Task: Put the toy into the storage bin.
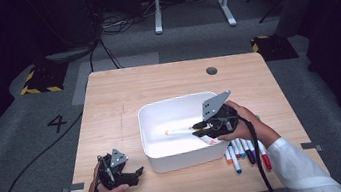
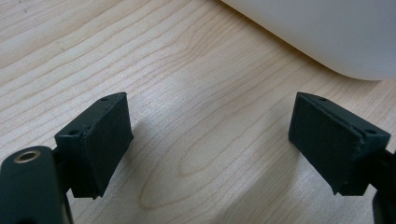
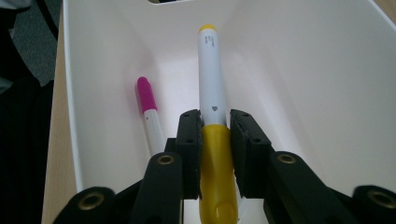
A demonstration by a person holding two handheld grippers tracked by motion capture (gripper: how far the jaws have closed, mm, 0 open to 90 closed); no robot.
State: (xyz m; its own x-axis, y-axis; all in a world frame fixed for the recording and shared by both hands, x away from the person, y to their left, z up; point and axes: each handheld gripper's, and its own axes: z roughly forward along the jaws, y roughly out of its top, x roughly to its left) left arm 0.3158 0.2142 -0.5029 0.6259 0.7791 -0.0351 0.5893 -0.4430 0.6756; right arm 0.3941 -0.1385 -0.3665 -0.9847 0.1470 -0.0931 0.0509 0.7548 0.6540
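A white bin (image 1: pixel 174 100) stands in the middle of the wooden table. My right gripper (image 1: pixel 200 132) reaches into it from the right. In the right gripper view my right gripper (image 3: pixel 214 135) is shut on a yellow-capped white marker (image 3: pixel 211 70), which points along the bin's inside (image 3: pixel 303 70). The same yellow marker (image 1: pixel 178 131) hangs level over the bin floor. A pink-capped marker (image 3: pixel 147 107) lies in the bin beside it. My left gripper (image 1: pixel 136 174) rests near the table's front left, open, with bare wood between its jaws (image 2: pixel 210 140).
Several loose markers (image 1: pixel 244 151) with assorted cap colours lie on the table just right of the bin's front corner, under the right forearm. The bin's outer wall (image 2: pixel 327 32) stands just beyond the left gripper. A dark round grommet (image 1: pixel 211 70) sits near the far edge.
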